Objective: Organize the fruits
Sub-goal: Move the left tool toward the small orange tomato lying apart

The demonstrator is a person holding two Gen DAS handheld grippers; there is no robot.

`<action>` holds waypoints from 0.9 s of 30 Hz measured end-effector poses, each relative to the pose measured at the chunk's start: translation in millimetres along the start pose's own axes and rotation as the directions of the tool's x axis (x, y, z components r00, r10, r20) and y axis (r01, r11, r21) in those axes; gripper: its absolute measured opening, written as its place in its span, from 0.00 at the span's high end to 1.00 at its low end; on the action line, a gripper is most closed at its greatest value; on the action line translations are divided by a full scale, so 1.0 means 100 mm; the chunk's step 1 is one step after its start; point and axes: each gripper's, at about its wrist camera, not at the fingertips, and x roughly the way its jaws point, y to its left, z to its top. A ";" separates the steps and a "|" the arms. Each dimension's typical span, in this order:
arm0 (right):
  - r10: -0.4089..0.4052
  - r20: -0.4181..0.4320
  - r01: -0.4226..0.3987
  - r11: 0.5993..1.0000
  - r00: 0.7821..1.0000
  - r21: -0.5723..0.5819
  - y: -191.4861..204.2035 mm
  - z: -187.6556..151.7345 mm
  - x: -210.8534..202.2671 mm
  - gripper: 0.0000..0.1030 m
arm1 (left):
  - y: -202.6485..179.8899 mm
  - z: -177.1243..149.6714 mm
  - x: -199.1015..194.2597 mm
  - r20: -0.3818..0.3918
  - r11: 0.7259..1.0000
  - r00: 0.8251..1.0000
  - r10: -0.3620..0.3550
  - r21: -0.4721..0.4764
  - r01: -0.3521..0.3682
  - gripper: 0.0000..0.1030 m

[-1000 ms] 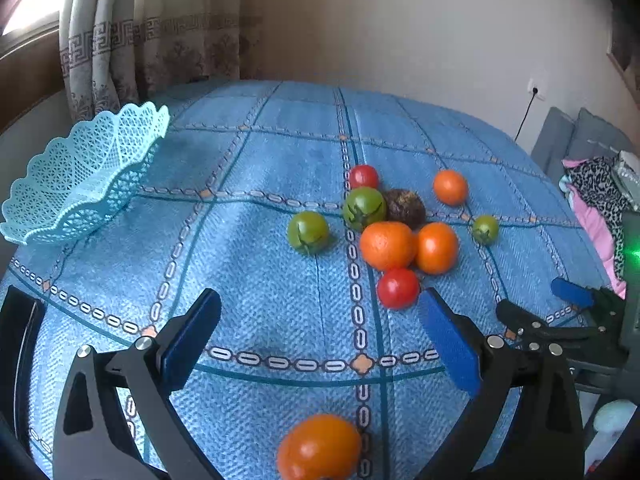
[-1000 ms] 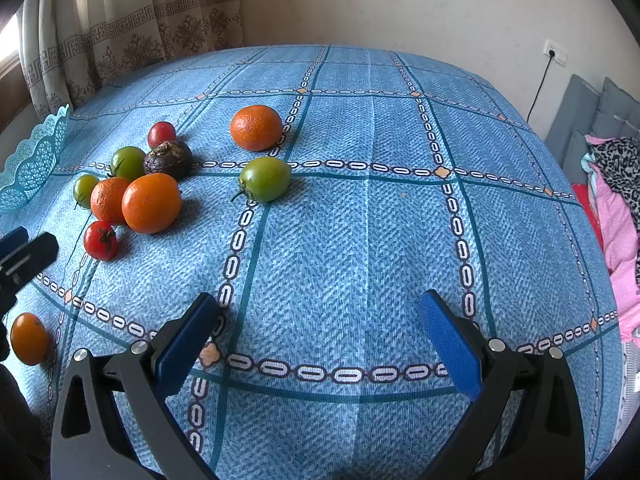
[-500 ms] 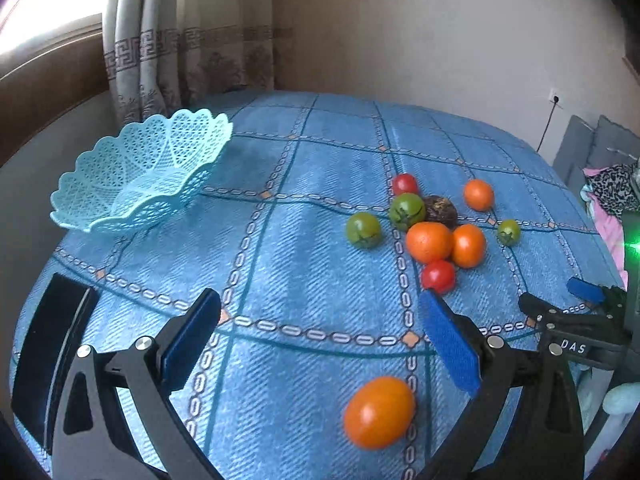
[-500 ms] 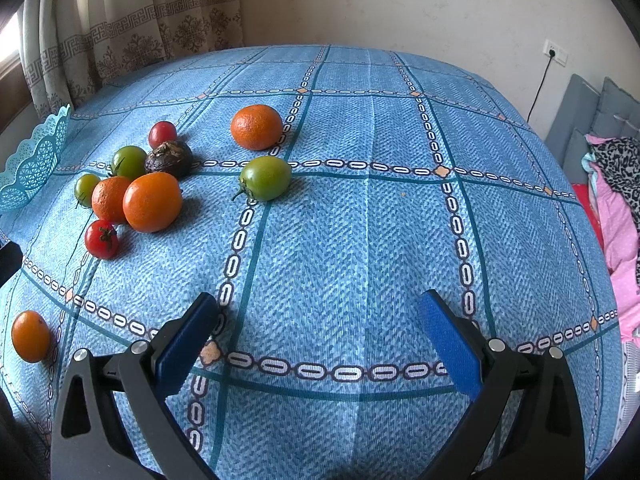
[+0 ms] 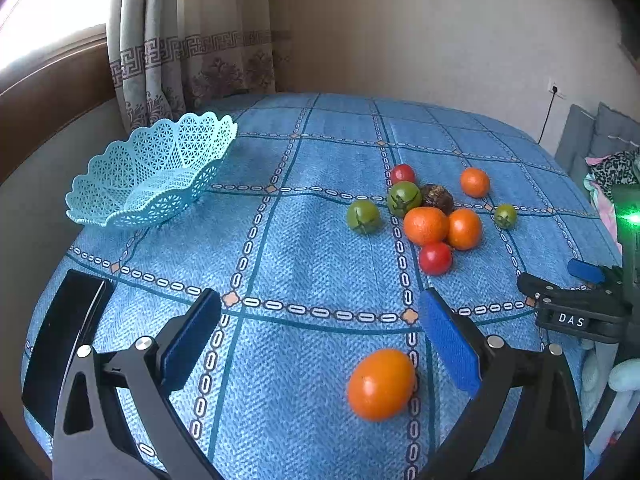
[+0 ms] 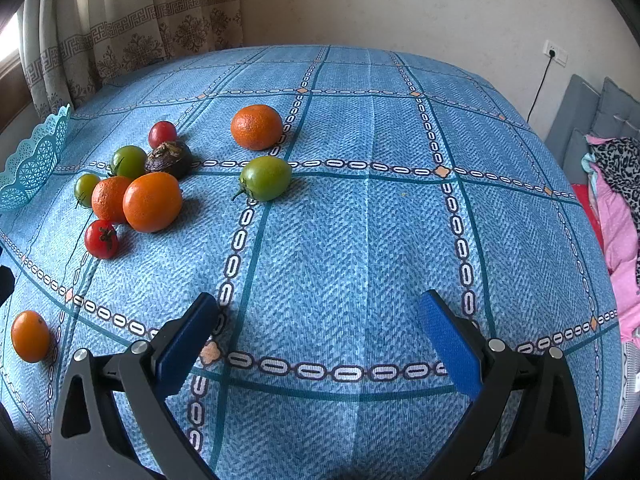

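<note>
fruits [image 5: 426,216]: clustered on cloth | basket [image 5: 152,172]: empty, upright, apart

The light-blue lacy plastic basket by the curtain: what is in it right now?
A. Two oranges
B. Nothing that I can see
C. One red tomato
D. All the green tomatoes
B: the left wrist view shows the light-blue lacy plastic basket with no fruit visible inside, while the oranges and tomatoes, such as the lone orange fruit between the open left gripper's blue pads, lie on the blue patterned tablecloth.
</note>
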 end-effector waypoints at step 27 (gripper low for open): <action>-0.001 0.000 0.001 1.000 1.000 0.000 0.00 0.00 0.00 0.05 | 0.01 -0.06 0.01 0.001 1.000 1.000 -0.001 0.008 0.001 0.03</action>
